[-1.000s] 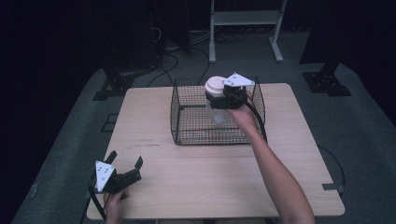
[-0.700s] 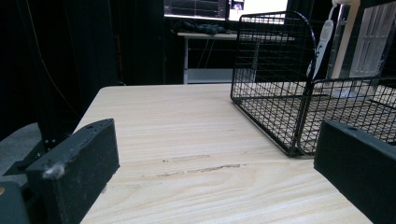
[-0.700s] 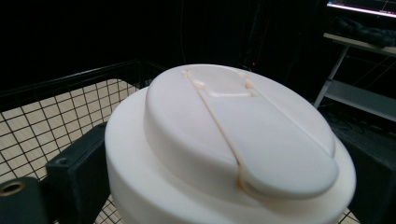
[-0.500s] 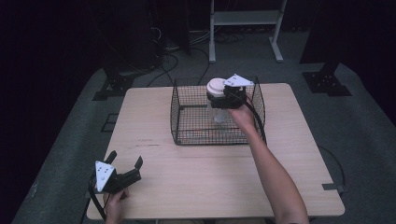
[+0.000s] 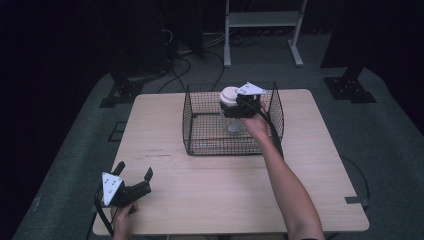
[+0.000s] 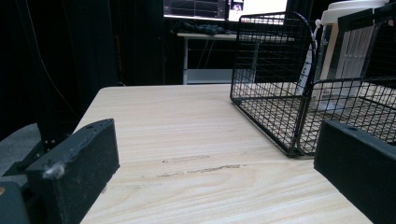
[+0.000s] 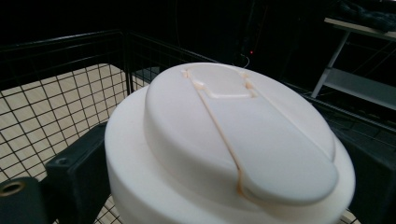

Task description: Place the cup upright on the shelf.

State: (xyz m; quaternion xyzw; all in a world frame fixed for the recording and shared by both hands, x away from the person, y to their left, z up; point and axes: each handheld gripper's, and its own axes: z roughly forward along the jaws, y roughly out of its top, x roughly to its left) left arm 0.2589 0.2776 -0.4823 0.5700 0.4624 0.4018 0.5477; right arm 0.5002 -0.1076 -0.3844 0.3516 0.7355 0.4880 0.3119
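High view: right gripper (image 5: pixel 233 106) clamps a clear, white-lidded jar (image 5: pixel 230 96) by its lid, above the wire basket (image 5: pixel 200 145) on the counter (image 5: pixel 310 165). Judged rigid, light, smooth-sided; the lid rim gives best purchase. Left gripper (image 5: pixel 134 175) rests released.

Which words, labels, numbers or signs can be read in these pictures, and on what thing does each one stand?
No text can be read.
Container: pale label panel with stripes, no letters to make out.
White lid: only moulded lines, no lettering.
Monitor behind the table: bright screen, content too small and blurred to read.
Wire basket, table: no markings.
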